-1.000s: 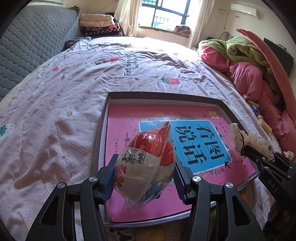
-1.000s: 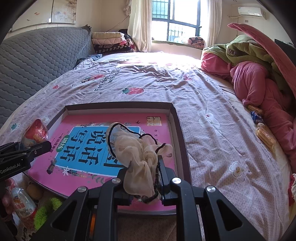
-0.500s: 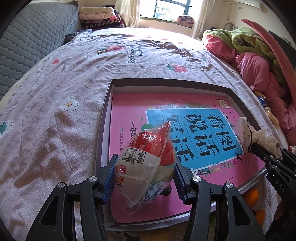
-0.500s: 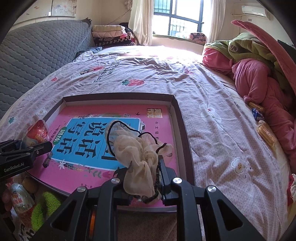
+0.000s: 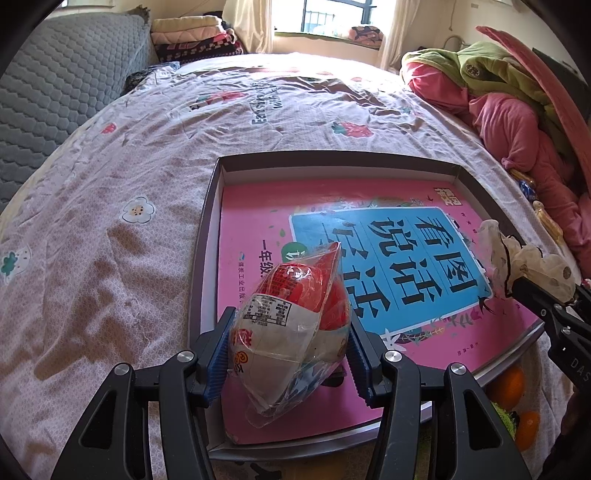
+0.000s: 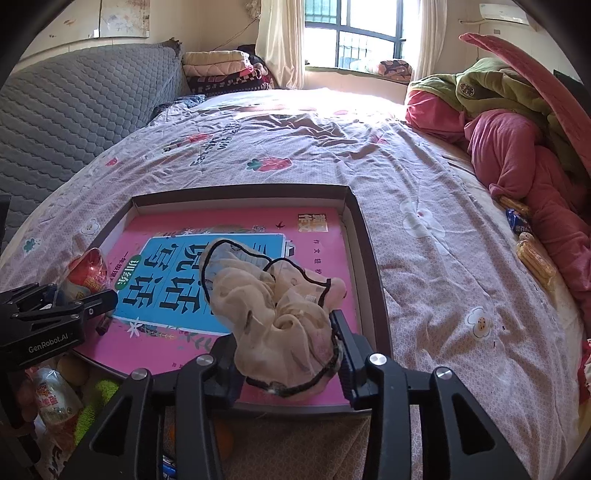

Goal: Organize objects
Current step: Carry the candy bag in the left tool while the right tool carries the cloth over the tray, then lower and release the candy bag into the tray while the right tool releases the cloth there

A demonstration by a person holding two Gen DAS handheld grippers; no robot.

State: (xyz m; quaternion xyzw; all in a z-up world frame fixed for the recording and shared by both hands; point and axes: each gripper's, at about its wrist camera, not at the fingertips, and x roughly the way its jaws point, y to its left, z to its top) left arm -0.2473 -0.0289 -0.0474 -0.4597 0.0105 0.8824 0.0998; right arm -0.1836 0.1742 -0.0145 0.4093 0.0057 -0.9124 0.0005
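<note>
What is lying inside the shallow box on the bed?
The box holds a large pink book with a blue title panel, which fills nearly its whole floor. Whatever may lie under the book is covered.

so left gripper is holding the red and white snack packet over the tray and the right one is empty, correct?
Not quite. The right gripper is not empty: the right wrist view shows its jaws shut on a cream scrunchie. The left gripper does hold the snack packet over the tray.

Bed (image 6: 424, 184) with floral quilt fills frame. Grey quilted headboard (image 6: 81, 110) upper left, folded blankets (image 6: 221, 70) and window (image 6: 354, 33) top centre, pink and green bedding pile (image 6: 517, 122) right, oranges (image 5: 511, 384) lower right in left view.
</note>
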